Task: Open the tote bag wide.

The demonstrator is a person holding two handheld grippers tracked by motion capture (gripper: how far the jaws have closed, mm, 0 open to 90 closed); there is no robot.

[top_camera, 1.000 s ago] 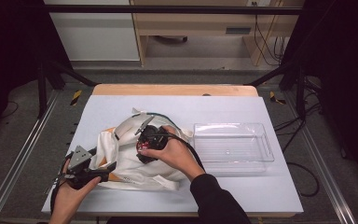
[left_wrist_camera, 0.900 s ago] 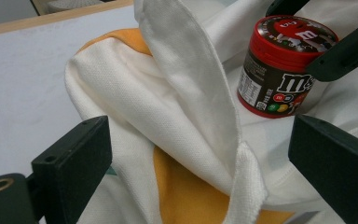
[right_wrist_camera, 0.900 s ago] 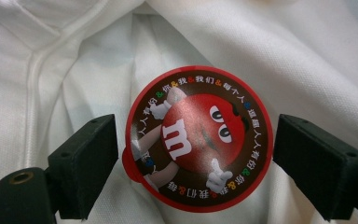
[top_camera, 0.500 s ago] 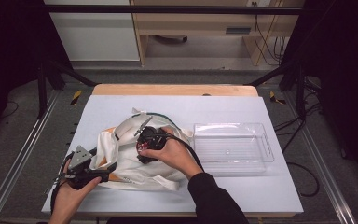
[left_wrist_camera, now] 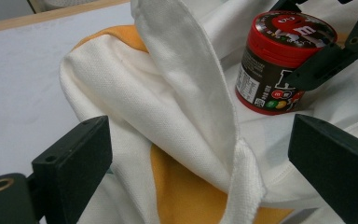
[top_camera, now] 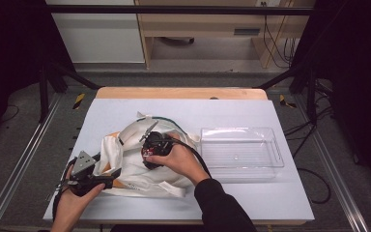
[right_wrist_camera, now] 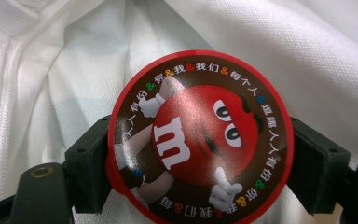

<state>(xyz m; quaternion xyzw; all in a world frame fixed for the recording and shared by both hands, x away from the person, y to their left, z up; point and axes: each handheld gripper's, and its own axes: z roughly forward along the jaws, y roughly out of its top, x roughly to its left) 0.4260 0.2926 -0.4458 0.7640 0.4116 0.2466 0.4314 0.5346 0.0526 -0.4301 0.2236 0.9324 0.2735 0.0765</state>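
Table, high view: we see a pale table top [top_camera: 125, 113] with a dark floor around it, and our landmark, the white and orange cloth bag [top_camera: 125, 166], lies on it toward the left.
Box, high view: a clear plastic box [top_camera: 241, 153] sits just right of the bag.
Right gripper, high view: our right gripper [top_camera: 150, 150] is over the middle of the bag, and we can just see a red spot at its tip.
Left gripper, high view: our left gripper [top_camera: 107, 175] is at the bag's left edge, so the right one is nearer the can.
Can, left gripper view: the candy can [left_wrist_camera: 282, 60] stands upright on the bag, up and to the right of our own jaws.
Left jaws, left gripper view: they stand wide open with a fold of the bag [left_wrist_camera: 186, 93] between them, and we cannot tell if they touch it.
Can, right gripper view: we look straight down on the red lid [right_wrist_camera: 198, 135], so the can's long way points at us.
Right jaws, right gripper view: one jaw is on each side of the can and they look closed on it.
Next, our guess: lift the can straight up off the bag.
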